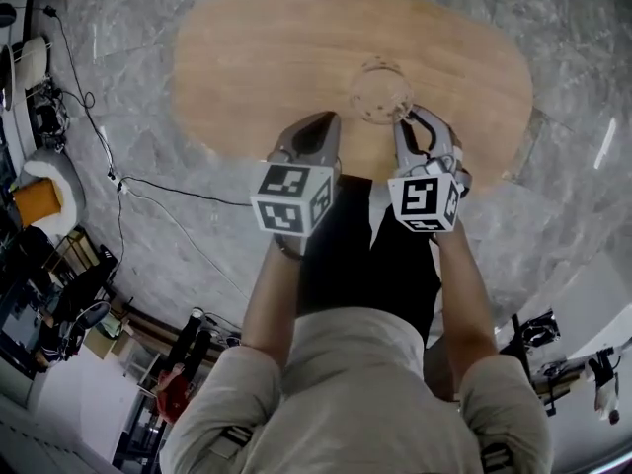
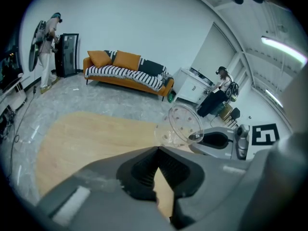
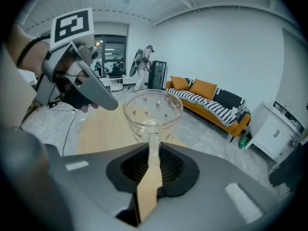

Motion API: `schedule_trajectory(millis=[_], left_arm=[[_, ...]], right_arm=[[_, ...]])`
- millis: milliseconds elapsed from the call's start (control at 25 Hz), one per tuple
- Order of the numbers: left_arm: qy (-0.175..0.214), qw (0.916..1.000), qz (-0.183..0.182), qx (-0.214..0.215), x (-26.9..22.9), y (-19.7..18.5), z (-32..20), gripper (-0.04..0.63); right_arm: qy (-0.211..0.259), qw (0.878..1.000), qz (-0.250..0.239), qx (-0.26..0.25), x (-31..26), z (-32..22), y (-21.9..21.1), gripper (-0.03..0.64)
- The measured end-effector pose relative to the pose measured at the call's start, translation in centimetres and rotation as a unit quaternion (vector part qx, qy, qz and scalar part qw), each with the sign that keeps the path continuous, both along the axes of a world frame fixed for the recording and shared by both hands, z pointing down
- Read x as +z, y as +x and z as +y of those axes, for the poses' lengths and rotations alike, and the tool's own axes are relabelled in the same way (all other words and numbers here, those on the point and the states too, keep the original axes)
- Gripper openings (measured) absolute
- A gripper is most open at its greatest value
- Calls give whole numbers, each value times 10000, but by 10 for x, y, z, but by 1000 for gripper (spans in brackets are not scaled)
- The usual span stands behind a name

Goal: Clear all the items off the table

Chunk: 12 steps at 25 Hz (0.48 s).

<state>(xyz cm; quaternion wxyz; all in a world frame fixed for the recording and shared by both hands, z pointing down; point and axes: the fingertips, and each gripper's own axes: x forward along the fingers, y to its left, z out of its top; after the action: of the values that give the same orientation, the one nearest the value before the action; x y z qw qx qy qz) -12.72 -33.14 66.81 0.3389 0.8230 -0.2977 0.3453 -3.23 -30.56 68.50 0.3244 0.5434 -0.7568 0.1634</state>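
A clear glass bowl [image 1: 380,92] with small dots hangs over the near part of the oval wooden table [image 1: 257,57]. My right gripper [image 1: 408,118] is shut on its rim; in the right gripper view the glass wall [image 3: 153,110] runs down between the pads of the right gripper [image 3: 153,146]. My left gripper [image 1: 320,124] hovers just left of the bowl, shut and holding nothing. Seen from the left gripper view, the left gripper [image 2: 156,150] has its jaws meeting, with the bowl [image 2: 185,124] and the right gripper [image 2: 216,139] ahead on the right.
The tabletop [image 2: 86,138] shows only bare wood around the bowl. An orange sofa [image 2: 127,71] with a striped blanket stands beyond it on the grey marble floor. Cables [image 1: 148,191] trail on the floor at the left. People stand in the background.
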Motion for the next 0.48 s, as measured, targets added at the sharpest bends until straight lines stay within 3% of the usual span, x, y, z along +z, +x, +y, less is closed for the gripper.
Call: schedule_trajectory(millis=[480], left_arm=[[652, 9967, 420, -223, -96, 26, -12, 21]], right_arm=[[763, 9966, -224, 236, -123, -3, 27, 41]])
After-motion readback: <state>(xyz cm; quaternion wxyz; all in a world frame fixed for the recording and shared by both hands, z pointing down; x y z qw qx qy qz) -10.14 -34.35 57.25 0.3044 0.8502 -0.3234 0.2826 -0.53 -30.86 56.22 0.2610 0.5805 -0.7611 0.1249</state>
